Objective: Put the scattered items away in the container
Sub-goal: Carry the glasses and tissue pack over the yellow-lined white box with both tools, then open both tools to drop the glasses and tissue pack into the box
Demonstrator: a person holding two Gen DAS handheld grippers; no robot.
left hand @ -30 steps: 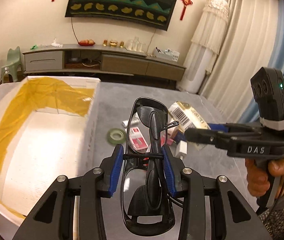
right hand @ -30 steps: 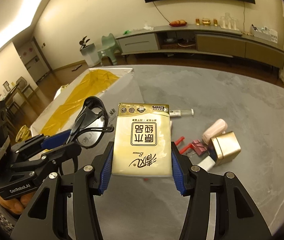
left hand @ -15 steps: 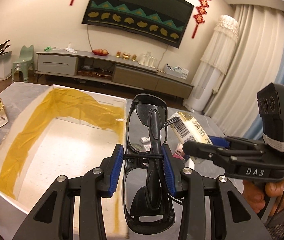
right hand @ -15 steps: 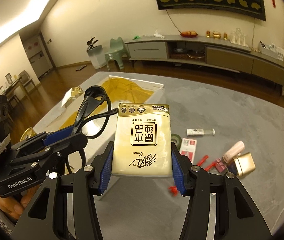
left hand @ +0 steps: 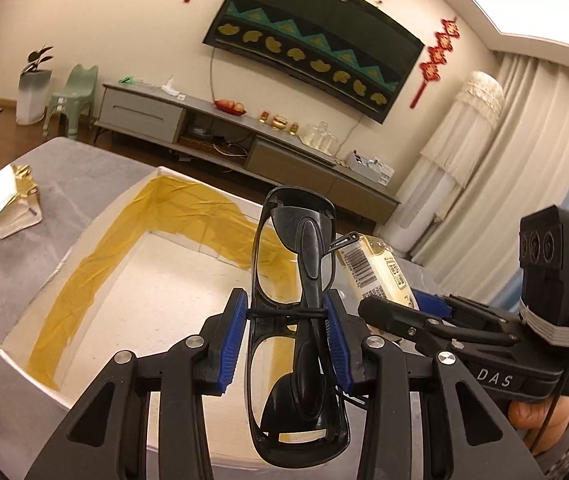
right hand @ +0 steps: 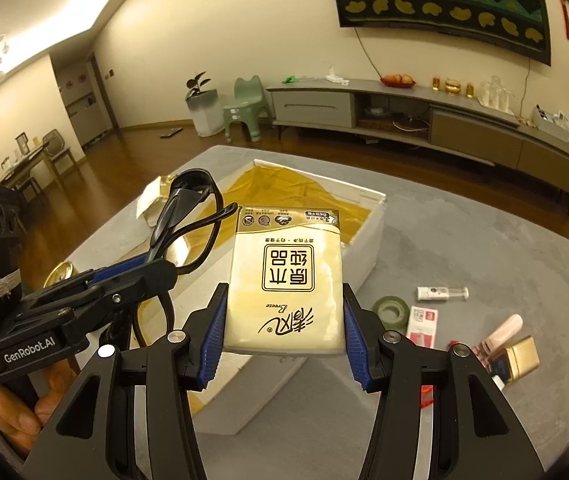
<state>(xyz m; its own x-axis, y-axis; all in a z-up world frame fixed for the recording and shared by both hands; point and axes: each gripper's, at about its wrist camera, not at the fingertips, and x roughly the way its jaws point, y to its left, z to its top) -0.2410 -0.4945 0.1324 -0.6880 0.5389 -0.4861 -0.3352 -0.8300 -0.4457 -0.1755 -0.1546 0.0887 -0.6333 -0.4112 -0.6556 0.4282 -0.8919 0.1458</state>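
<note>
Two labels: "GenRobot.AI" left claw (right hand: 156,264), "DAS" right claw (left hand: 388,312)

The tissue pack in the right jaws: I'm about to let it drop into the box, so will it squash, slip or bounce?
The tissue pack looks soft, and its glossy wrapper may be slippery. Being flat, it should probably land without rolling. The box below appears to have a bare white floor, so nothing fragile seems at risk. It likely weighs little.

Right hand-held gripper (right hand: 284,312) clamps tissue pack (right hand: 284,280) (label inverted).
</note>
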